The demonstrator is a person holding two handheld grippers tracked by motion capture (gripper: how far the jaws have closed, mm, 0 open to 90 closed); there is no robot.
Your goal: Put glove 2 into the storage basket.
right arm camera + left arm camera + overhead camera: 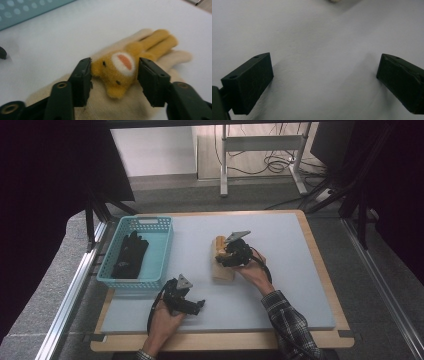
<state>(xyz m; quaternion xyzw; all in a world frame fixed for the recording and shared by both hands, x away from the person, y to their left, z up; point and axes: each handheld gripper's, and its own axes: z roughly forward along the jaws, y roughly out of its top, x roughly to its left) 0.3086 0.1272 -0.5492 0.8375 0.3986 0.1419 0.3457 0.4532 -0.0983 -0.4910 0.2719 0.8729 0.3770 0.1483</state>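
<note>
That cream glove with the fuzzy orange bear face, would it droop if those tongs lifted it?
Probably yes: the cream knitted glove with the orange bear face lies flat and soft on the grey mat, so it looks floppy and light. Its fuzzy surface should grip, not slip, between the right tongs. It won't roll.

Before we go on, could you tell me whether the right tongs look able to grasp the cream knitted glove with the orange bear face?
Probably yes: the right tongs stand open astride the bear face on the cream knitted glove, nothing between.
</note>
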